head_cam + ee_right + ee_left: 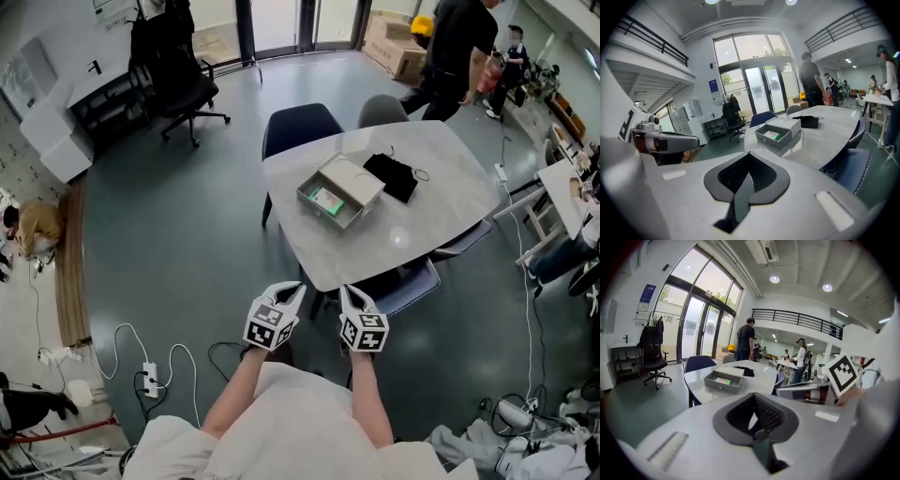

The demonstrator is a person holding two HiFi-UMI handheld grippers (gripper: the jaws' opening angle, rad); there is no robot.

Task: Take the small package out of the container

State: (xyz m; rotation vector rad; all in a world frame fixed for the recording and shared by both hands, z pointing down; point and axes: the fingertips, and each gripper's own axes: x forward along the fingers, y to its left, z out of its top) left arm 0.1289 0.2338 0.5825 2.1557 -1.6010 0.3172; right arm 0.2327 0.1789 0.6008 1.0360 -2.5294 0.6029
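Note:
An open grey box (317, 208) sits on the white table (412, 230), and a small green-and-white package (325, 200) lies inside it. The box's lid (361, 178) rests against its far-right side. Both grippers hover low, short of the table's near edge and well apart from the box. My left gripper (294, 291) and my right gripper (345, 292) each have their jaws together and hold nothing. The left gripper view shows the box (717, 385) with the package (723, 380) ahead beyond the gripper (754, 397). In the right gripper view the box (769, 142) and package (772, 135) lie past the gripper (749, 155).
A black pouch (392, 176) lies on the table beyond the box. Dark blue chairs (300, 129) stand around the table, and one seat (412, 286) sits at the near edge. A black office chair (183, 89) stands far left. Cables and a power strip (150, 379) lie on the floor. A person (455, 56) stands behind the table.

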